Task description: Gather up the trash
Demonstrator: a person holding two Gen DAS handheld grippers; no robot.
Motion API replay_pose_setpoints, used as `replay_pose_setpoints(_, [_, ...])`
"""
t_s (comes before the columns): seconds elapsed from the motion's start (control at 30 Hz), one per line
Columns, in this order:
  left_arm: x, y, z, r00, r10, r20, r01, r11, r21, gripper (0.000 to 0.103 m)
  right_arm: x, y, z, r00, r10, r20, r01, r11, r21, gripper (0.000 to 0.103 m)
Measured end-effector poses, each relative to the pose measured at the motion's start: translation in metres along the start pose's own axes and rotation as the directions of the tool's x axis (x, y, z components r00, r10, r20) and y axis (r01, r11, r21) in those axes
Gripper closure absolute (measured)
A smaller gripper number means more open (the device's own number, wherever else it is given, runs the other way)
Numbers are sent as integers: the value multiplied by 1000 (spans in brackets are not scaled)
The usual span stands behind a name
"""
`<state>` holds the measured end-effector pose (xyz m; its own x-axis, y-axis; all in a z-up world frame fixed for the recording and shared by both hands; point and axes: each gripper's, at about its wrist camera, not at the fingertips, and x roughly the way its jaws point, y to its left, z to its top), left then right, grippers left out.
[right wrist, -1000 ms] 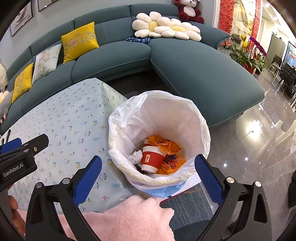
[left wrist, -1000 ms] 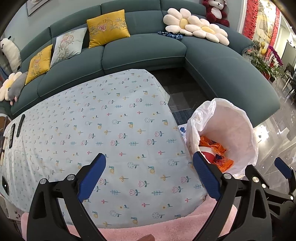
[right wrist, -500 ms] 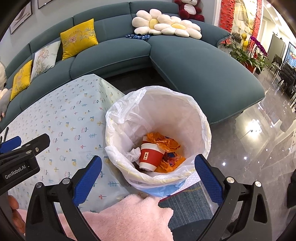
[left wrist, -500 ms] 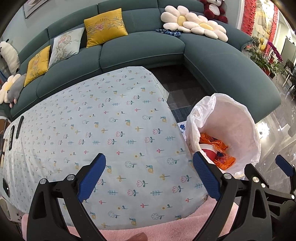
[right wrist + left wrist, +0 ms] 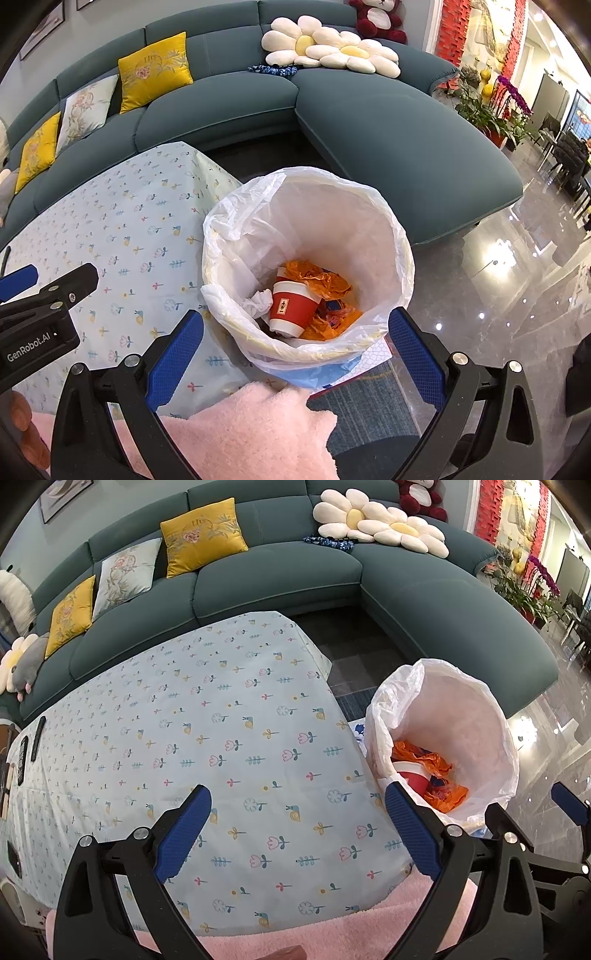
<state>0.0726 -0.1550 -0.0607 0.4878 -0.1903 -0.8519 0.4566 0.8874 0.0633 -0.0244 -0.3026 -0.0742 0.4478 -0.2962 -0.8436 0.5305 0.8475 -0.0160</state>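
The left gripper [image 5: 297,834] is held above the near part of a table [image 5: 192,720] covered by a pale floral cloth, its blue-padded fingers [image 5: 183,834] spread wide with nothing between them. The right gripper [image 5: 293,358] is likewise spread wide and empty, and is held over the near rim of a trash bin [image 5: 400,258] lined with a white plastic bag. The bin is placed on the floor just beside the right-hand edge of the table. Inside it, a red paper cup [image 5: 291,308] is seen lying on its side, with crumpled orange wrappers [image 5: 321,280] behind and beside it and a wad of white paper [image 5: 260,301] touching its left side. From the left wrist view the same bin [image 5: 480,686] is seen to the right of the table, with the orange wrappers [image 5: 424,757] partly hidden by the gripper's right finger. Thin dark objects [image 5: 37,733], possibly remote controls, are laid along the far left edge of the cloth. A teal sectional sofa [image 5: 388,125] is curved behind the table and bin, and yellow cushions [image 5: 153,72] and a flower-shaped pillow [image 5: 328,51] are set on it. A pink fleecy sleeve [image 5: 240,432] is visible under the right gripper
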Motion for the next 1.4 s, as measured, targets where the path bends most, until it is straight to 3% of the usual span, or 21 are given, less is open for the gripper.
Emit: replay_pose_setpoints(1.4, [-2,-19,-13,1000,-15,-26,16,999,46,13,1,-12,-15,1000,-21,-15,21,1000,7,7])
